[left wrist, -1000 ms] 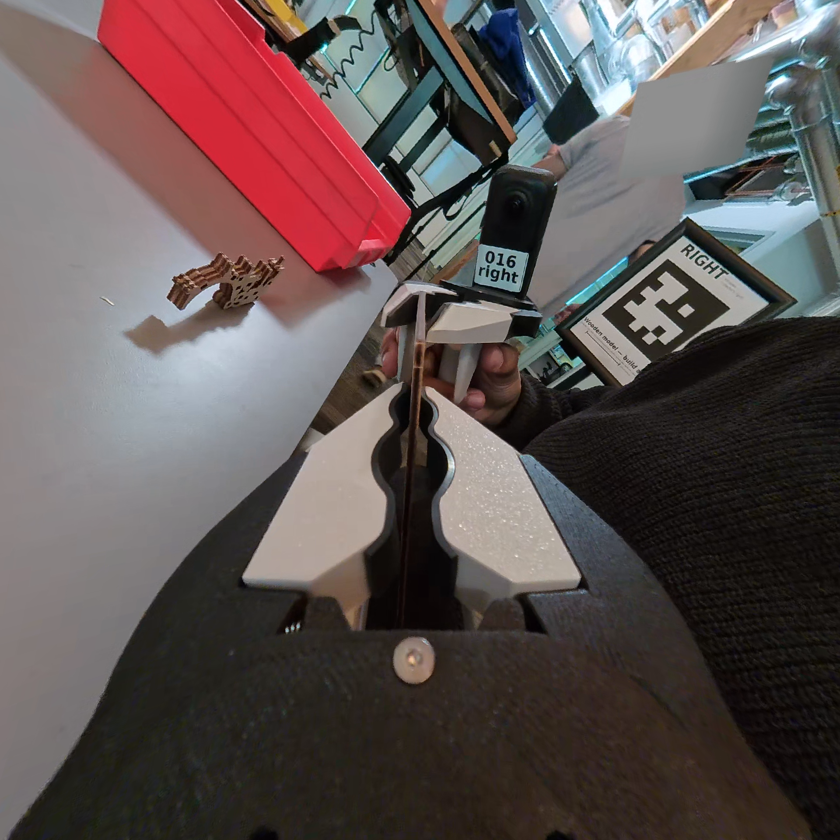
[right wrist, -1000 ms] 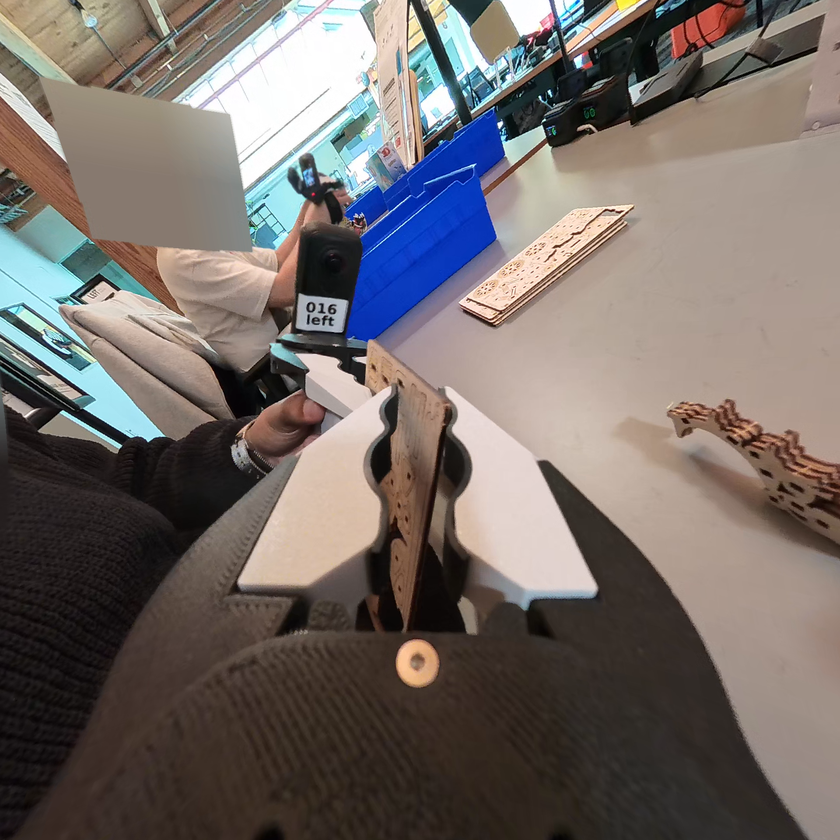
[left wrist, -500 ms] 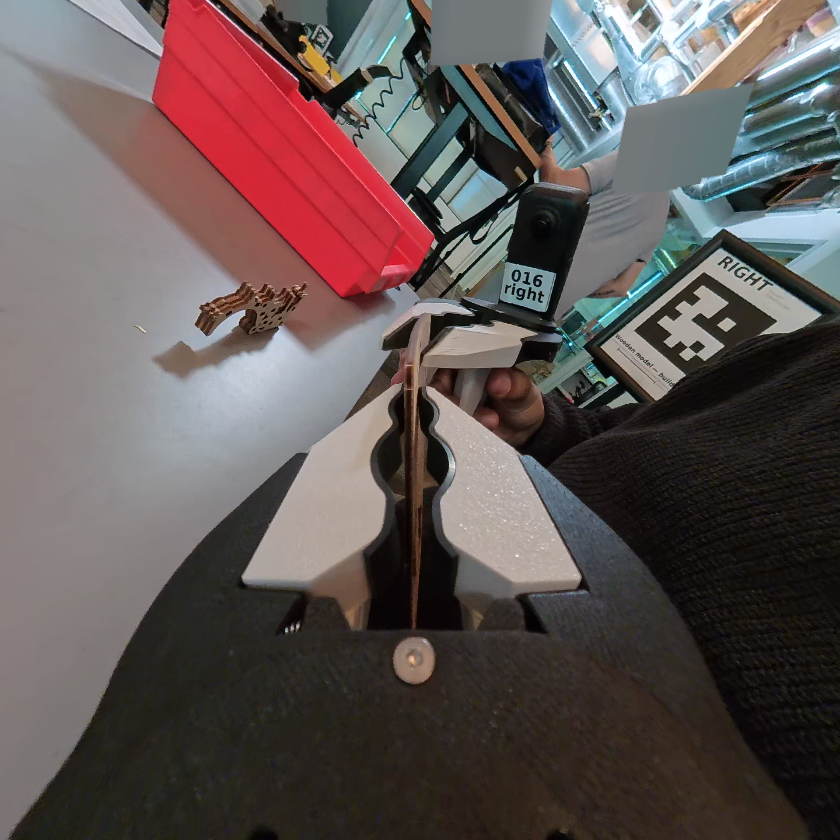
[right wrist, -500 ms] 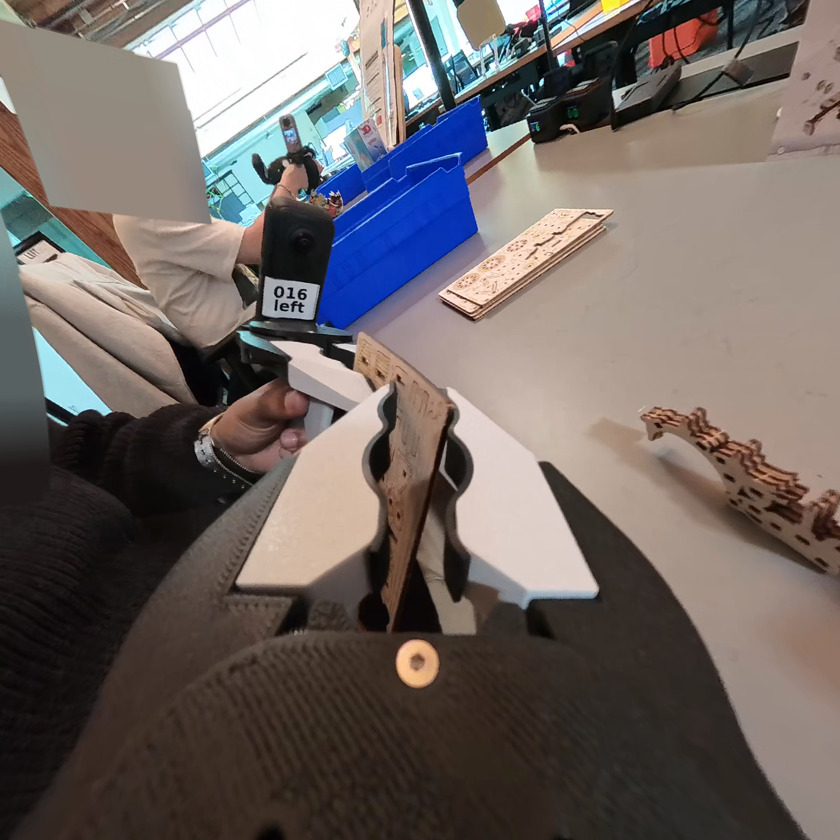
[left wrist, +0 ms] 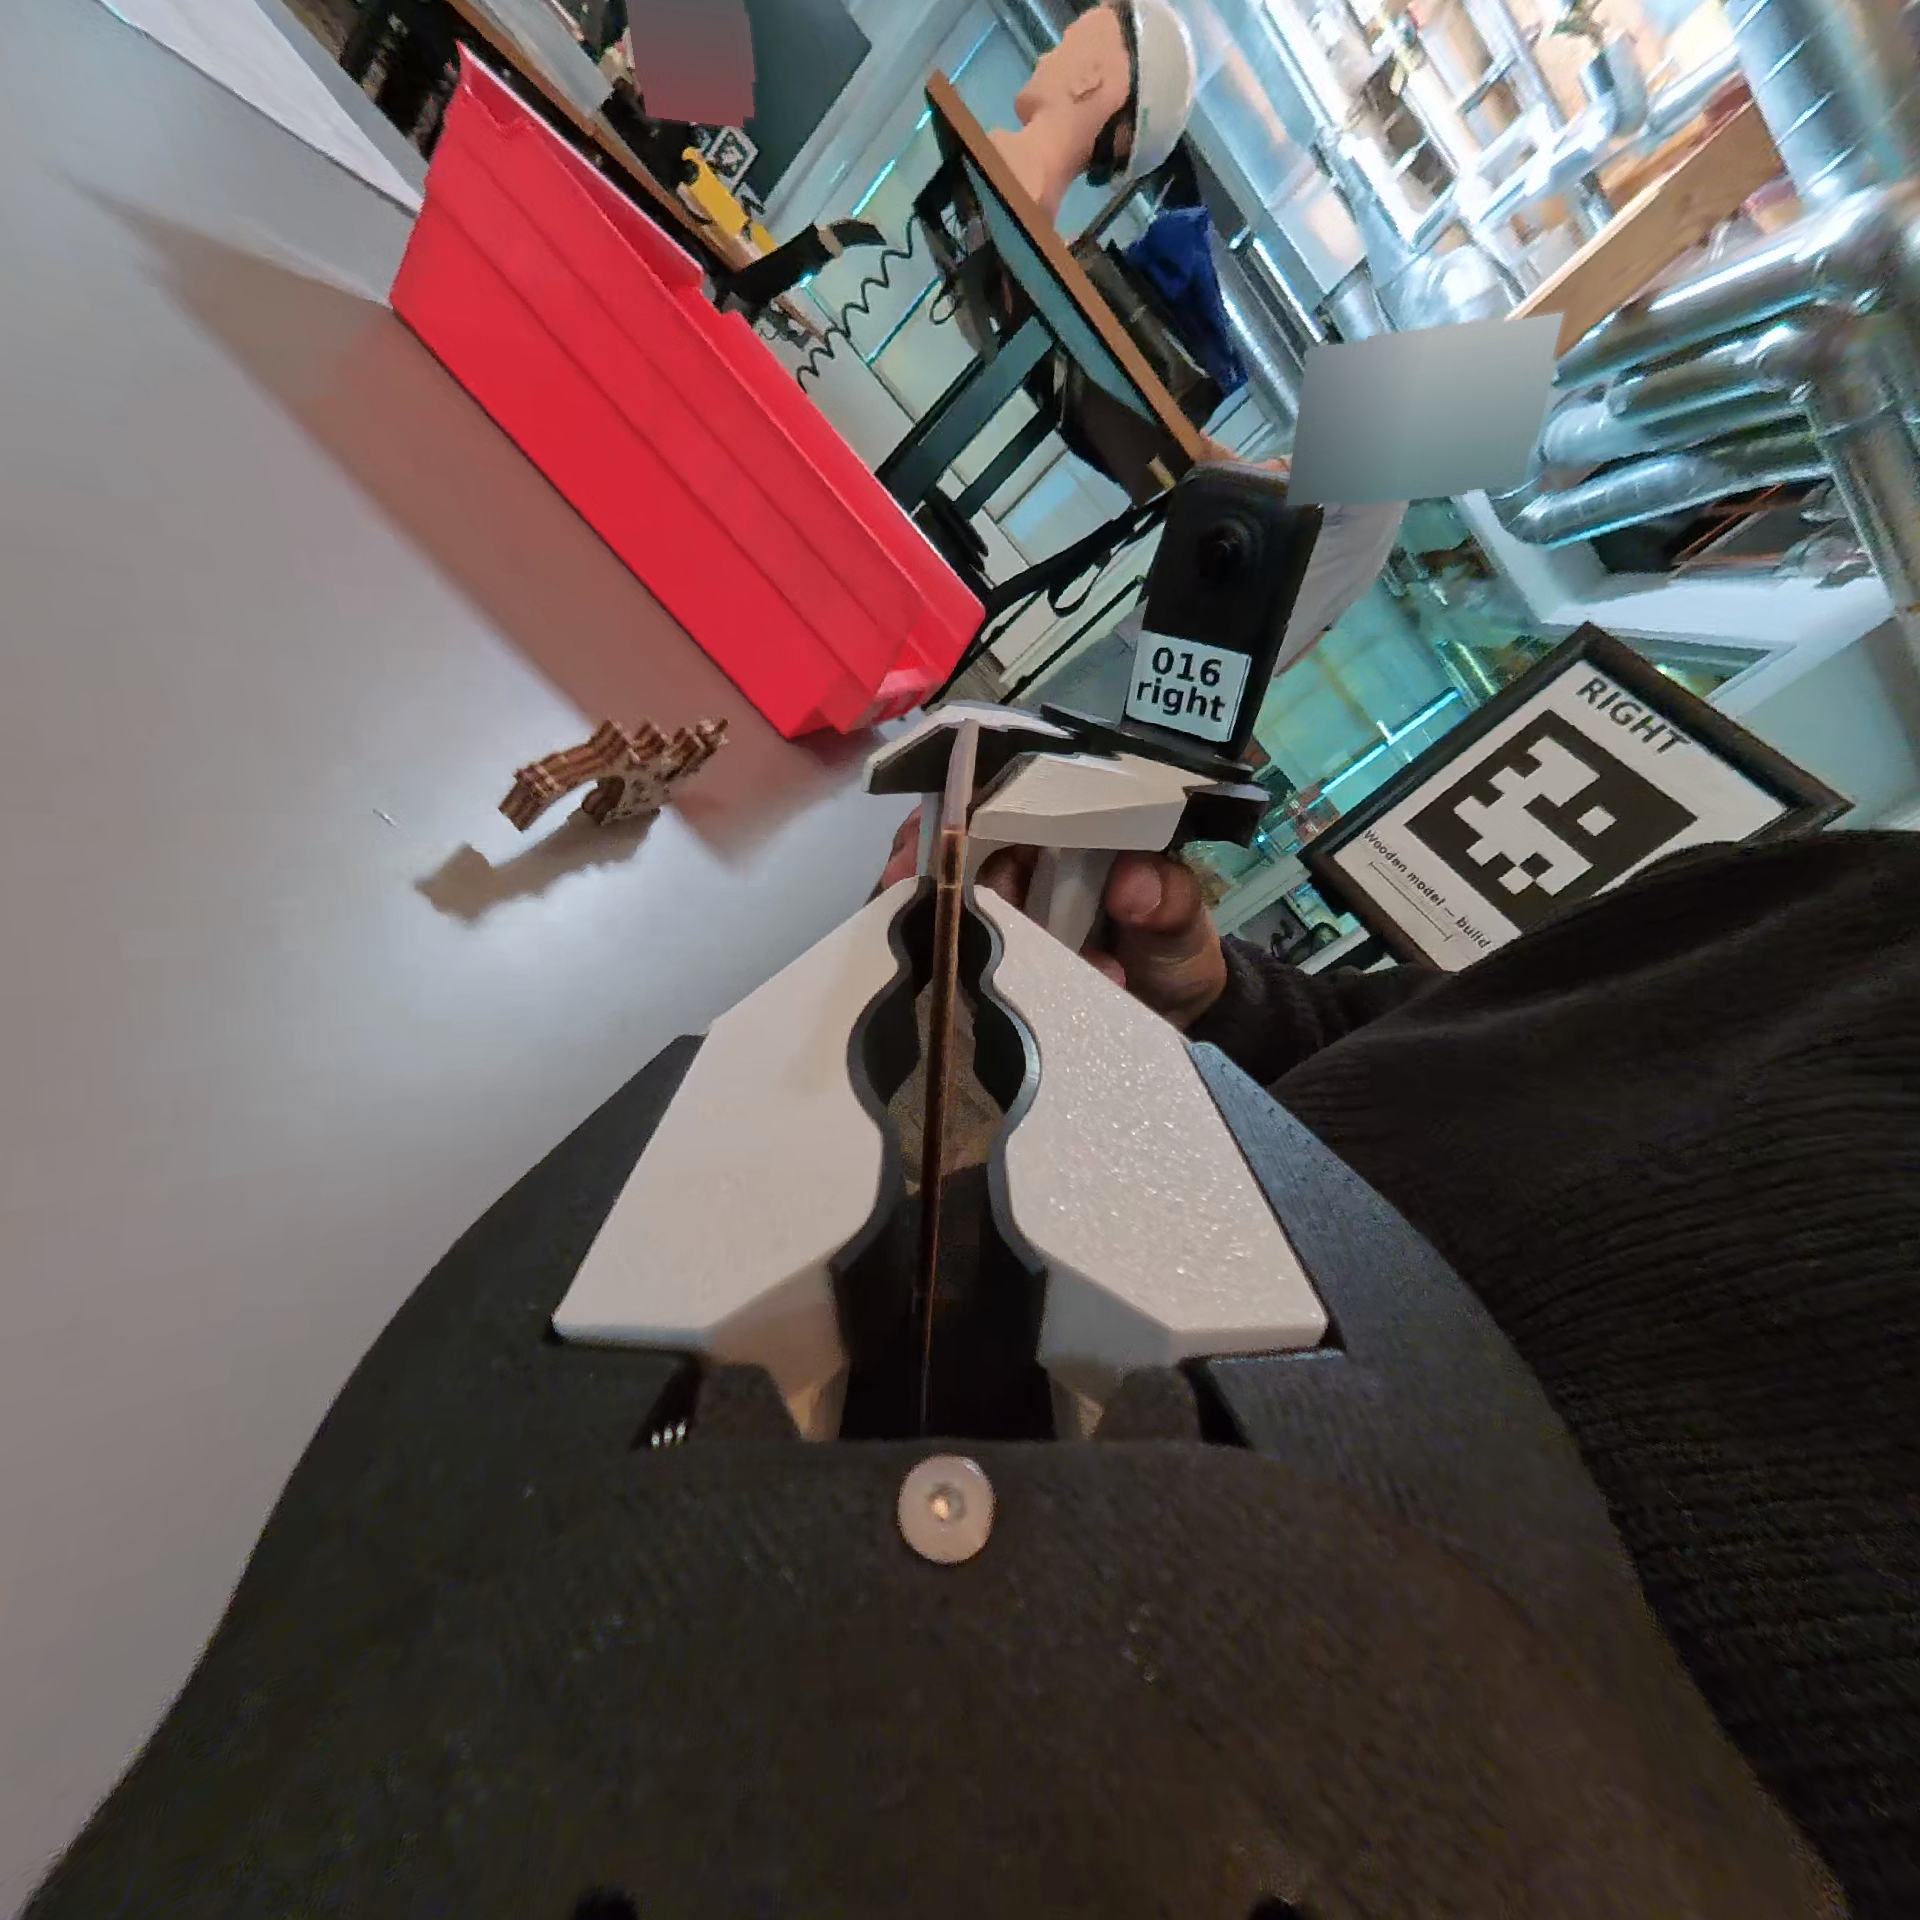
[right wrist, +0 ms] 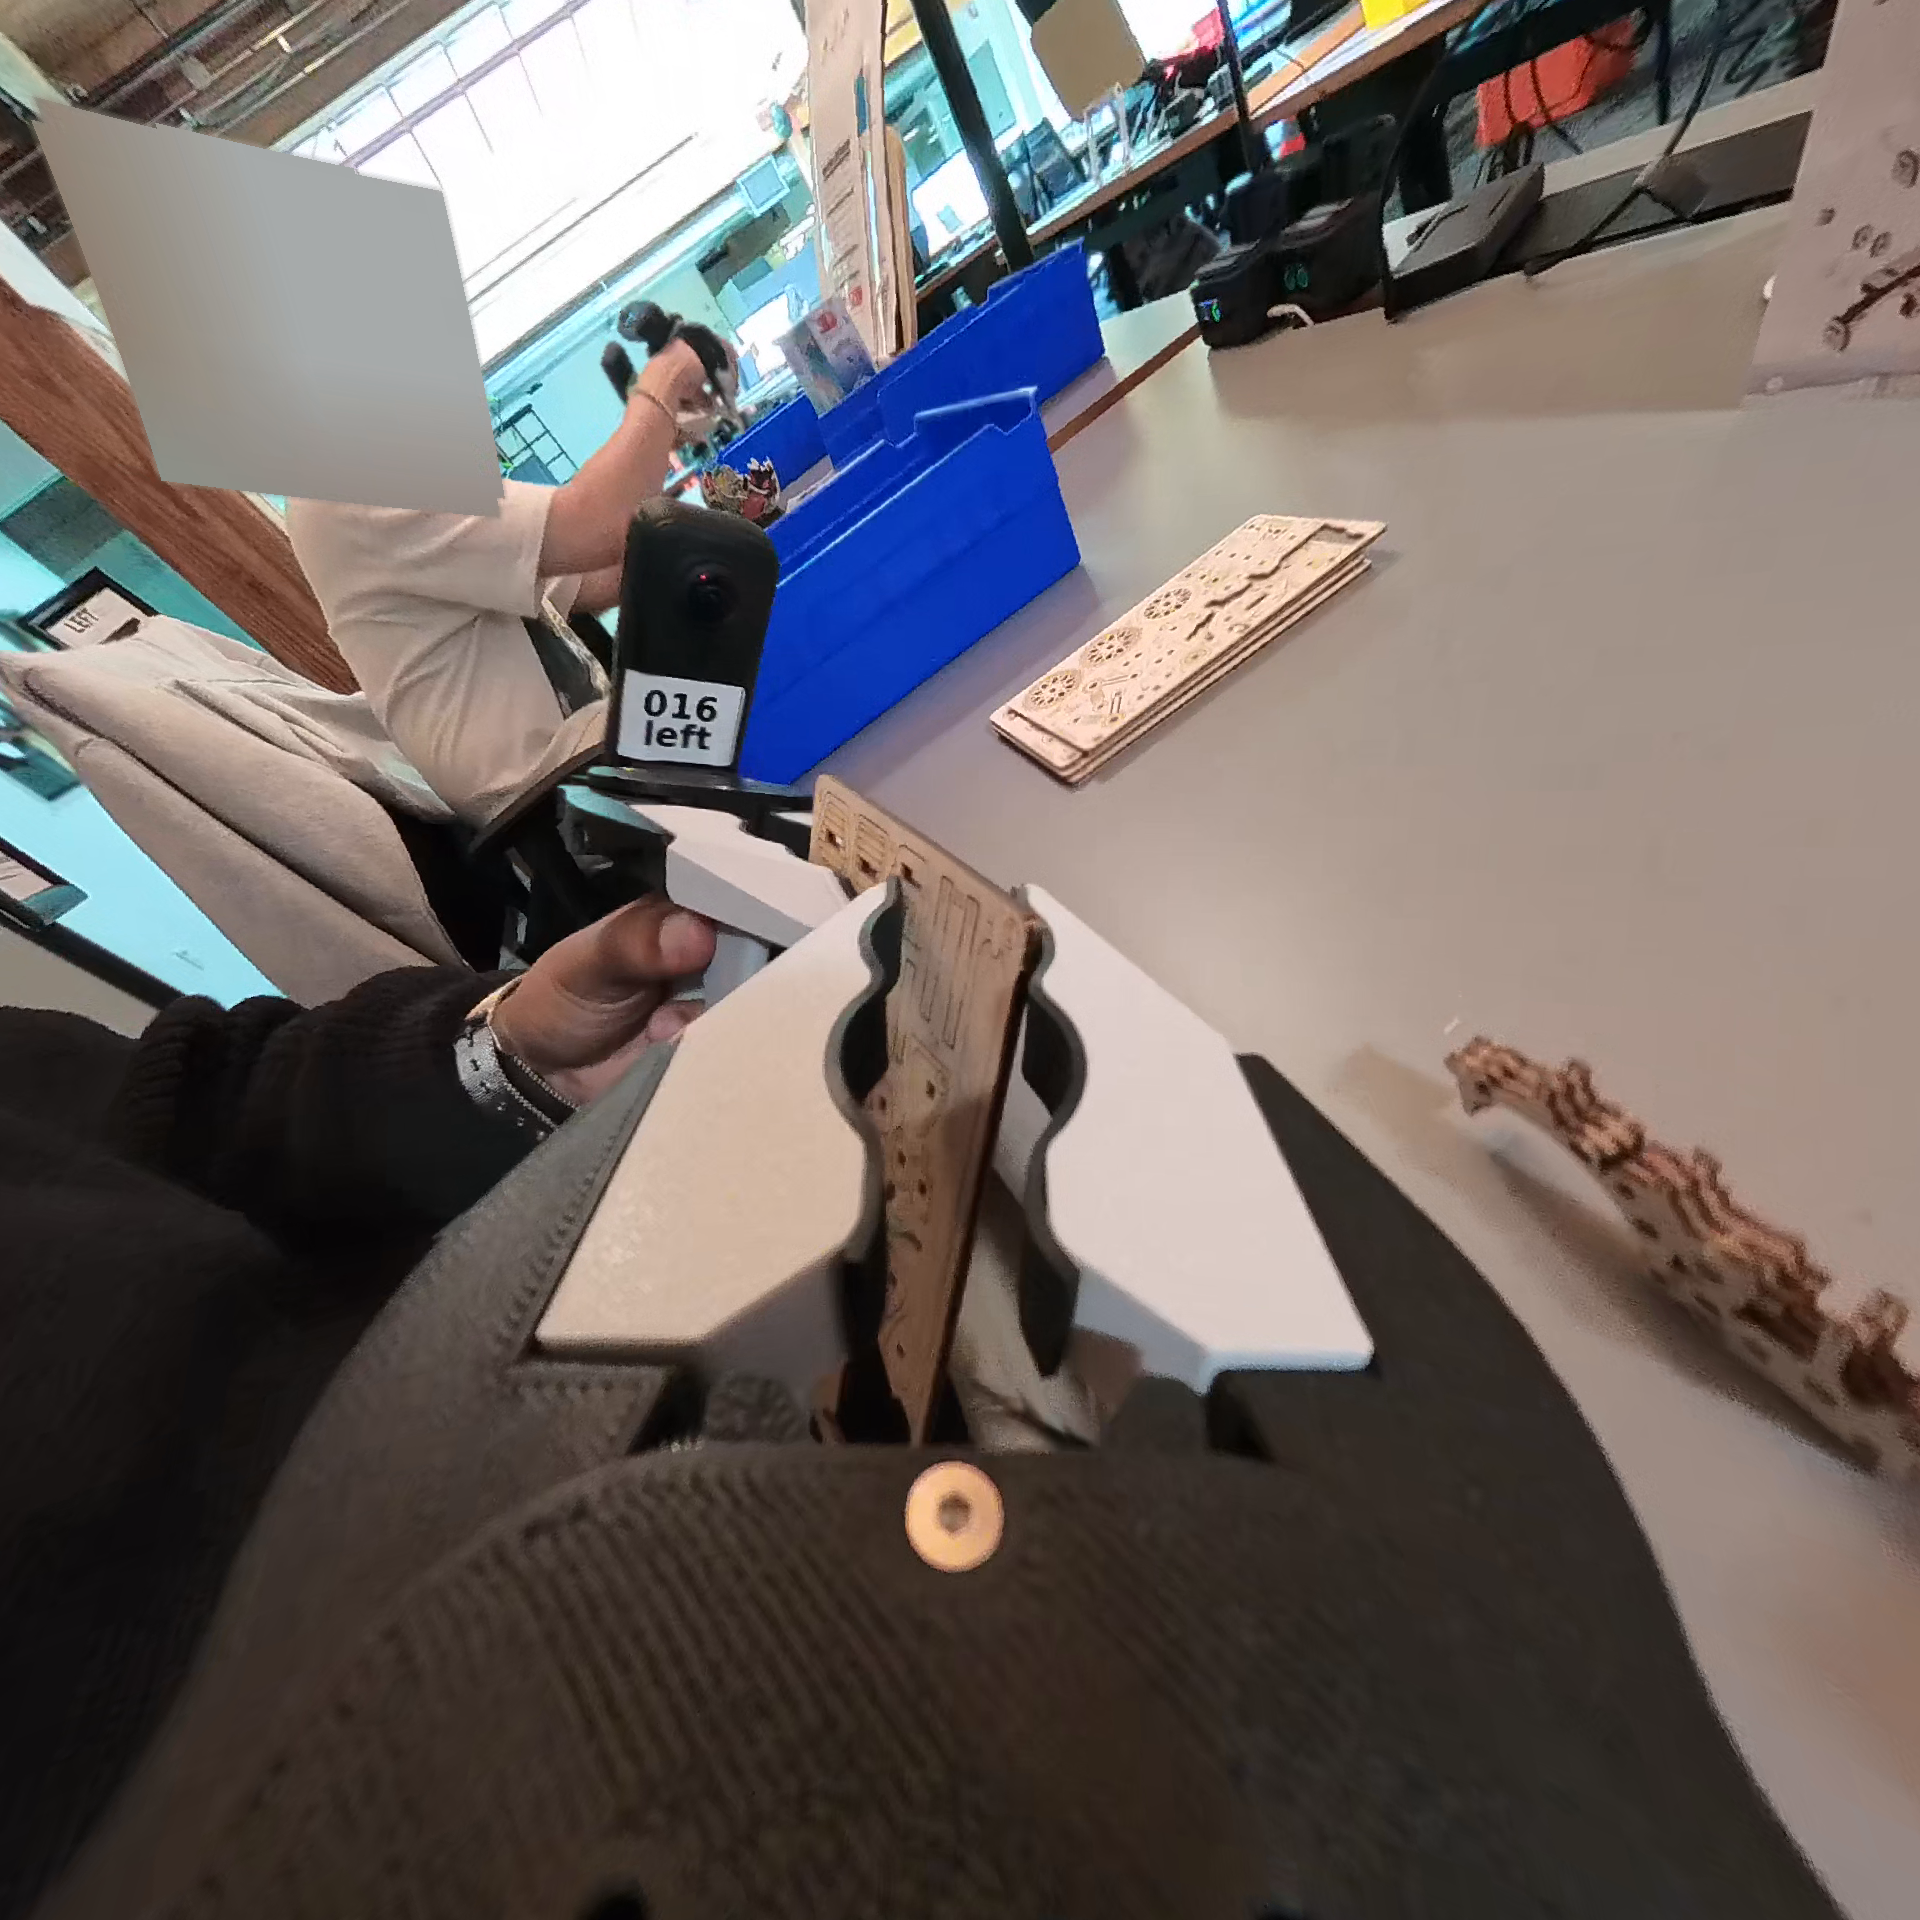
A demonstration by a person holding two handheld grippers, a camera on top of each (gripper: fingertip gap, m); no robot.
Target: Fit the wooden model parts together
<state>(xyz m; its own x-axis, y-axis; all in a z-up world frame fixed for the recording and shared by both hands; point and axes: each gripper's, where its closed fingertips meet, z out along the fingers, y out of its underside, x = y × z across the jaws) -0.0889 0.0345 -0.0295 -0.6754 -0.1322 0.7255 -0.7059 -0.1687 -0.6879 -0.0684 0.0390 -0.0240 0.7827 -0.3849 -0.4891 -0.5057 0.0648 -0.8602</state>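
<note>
A thin laser-cut wooden parts sheet point(right wrist: 951, 1091) is held between both grippers above the table's near edge. In the left wrist view it shows edge-on point(left wrist: 938, 1091). My left gripper point(left wrist: 943, 904) is shut on one end of the sheet. My right gripper point(right wrist: 956, 914) is shut on the other end. The two grippers face each other: the right gripper point(left wrist: 961, 774) shows in the left wrist view. A white finger point(right wrist: 717, 873) of the left gripper shows in the right wrist view. A partly built wooden model point(right wrist: 1683, 1216) stands on the grey table point(right wrist: 1558, 831), apart from both grippers; it also shows in the left wrist view point(left wrist: 613, 774).
A stack of wooden parts sheets point(right wrist: 1184, 644) lies on the table beside blue bins point(right wrist: 914, 582). A red bin point(left wrist: 675, 416) stands beyond the wooden model. A framed marker sign point(left wrist: 1538, 810) stands off the table. A person sits behind the blue bins. My dark sleeves lie close to both grippers. My two grippers' fingertips are within a few centimetres of each other.
Both grippers have swung and tilted a little with the sheet still between them. Their hold on the sheet is the same. The model on the table has not moved.
</note>
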